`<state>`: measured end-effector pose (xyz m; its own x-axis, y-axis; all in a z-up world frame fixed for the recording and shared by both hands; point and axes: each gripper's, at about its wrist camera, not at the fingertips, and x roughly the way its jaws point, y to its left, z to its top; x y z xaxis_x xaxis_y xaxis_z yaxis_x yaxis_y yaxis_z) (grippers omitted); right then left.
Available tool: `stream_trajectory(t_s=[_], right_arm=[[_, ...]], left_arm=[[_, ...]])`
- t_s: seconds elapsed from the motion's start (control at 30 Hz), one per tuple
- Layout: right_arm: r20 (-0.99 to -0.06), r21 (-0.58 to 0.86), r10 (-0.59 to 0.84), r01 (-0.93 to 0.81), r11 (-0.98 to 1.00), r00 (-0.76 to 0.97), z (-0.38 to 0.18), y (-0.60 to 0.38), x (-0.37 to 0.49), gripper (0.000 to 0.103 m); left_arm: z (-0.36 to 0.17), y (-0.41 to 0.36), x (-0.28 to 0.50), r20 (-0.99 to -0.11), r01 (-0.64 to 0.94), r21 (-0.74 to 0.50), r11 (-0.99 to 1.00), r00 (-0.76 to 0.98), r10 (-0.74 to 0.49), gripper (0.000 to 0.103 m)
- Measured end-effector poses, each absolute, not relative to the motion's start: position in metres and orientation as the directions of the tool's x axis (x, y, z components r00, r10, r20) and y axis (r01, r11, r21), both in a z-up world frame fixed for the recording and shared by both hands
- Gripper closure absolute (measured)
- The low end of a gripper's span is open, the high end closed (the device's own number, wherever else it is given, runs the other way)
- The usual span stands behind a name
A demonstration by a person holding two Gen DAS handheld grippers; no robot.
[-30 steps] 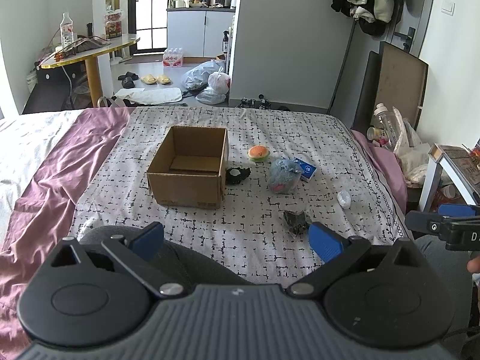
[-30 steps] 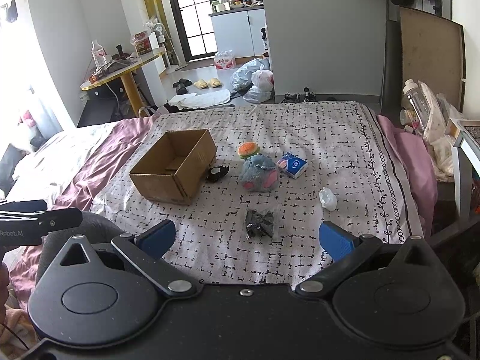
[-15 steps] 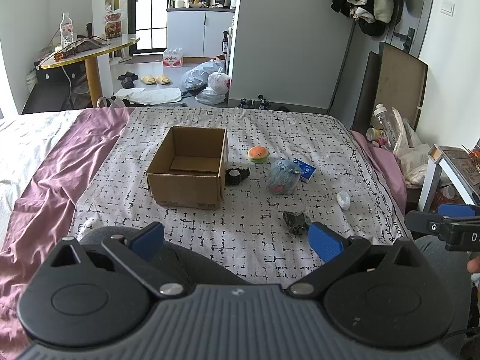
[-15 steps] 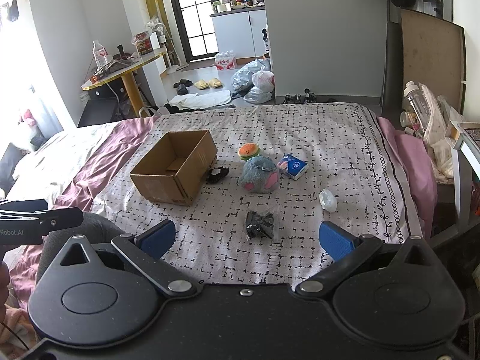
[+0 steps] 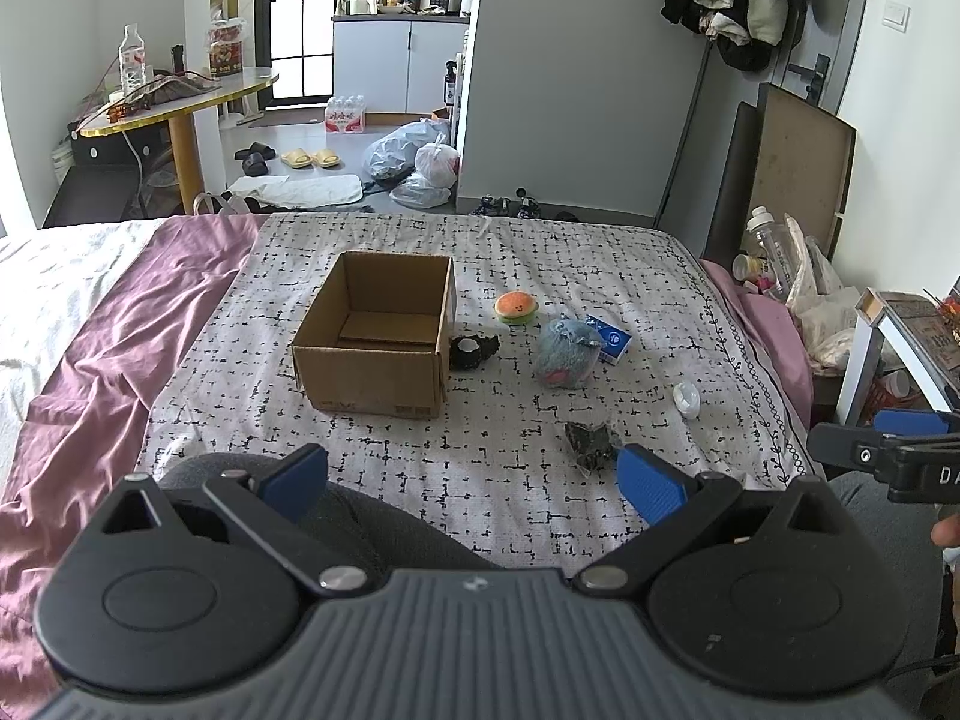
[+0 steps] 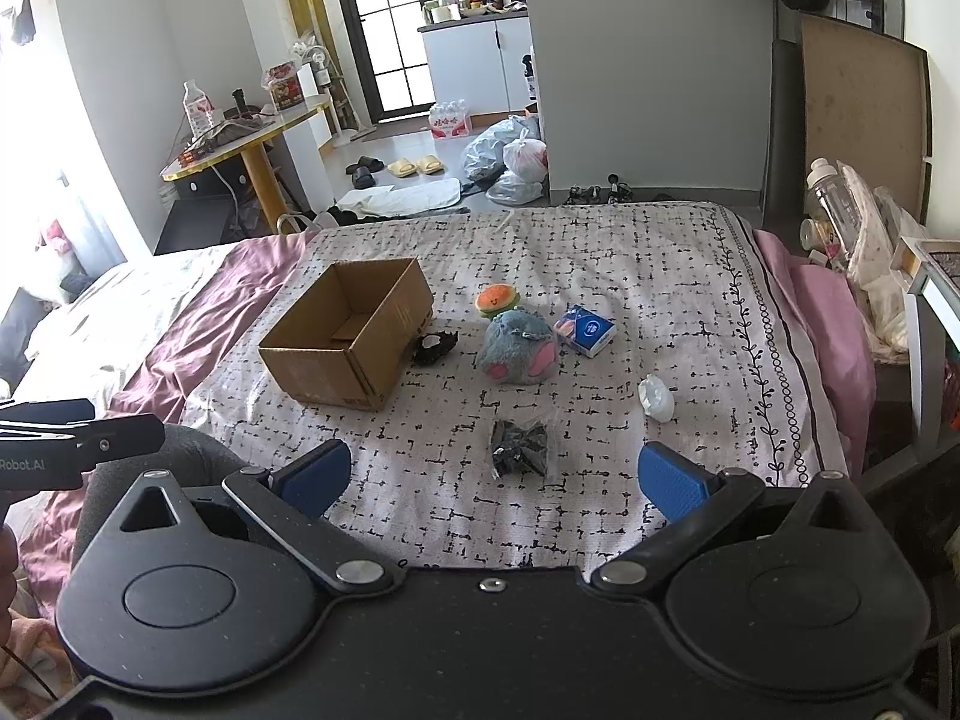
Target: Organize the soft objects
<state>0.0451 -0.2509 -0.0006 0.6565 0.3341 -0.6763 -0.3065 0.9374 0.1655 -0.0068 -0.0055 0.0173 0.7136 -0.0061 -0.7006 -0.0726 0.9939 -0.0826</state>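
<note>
Plush toy [image 6: 517, 353] lies ears nearward.

Open cardboard box [image 6: 345, 336] upright on bed; blue plush [image 6: 519, 354] right of it.

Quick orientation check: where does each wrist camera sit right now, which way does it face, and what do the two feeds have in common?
Left wrist view: sits behind the open left claw, low at the bed's near edge, facing the open brown cardboard box head-on; the right claw's tip and the person's grey-clad leg show.
Right wrist view: sits behind the open right claw, further right, facing the black crinkled packet; the left claw's tip shows.
Shared: box, orange burger-shaped toy, grey-blue plush, packet.
</note>
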Motion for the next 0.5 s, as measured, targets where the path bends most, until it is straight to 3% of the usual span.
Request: stream_trajectory(t_s=[0.5], right_arm=[[-0.688, 0.186, 0.329, -0.281, 0.942, 0.647, -0.018, -0.260, 0.056, 0.000]], left_arm=[[0.003, -0.011, 0.009, -0.712, -0.080, -0.092, 0.992, 0.702, -0.009, 0.001]])
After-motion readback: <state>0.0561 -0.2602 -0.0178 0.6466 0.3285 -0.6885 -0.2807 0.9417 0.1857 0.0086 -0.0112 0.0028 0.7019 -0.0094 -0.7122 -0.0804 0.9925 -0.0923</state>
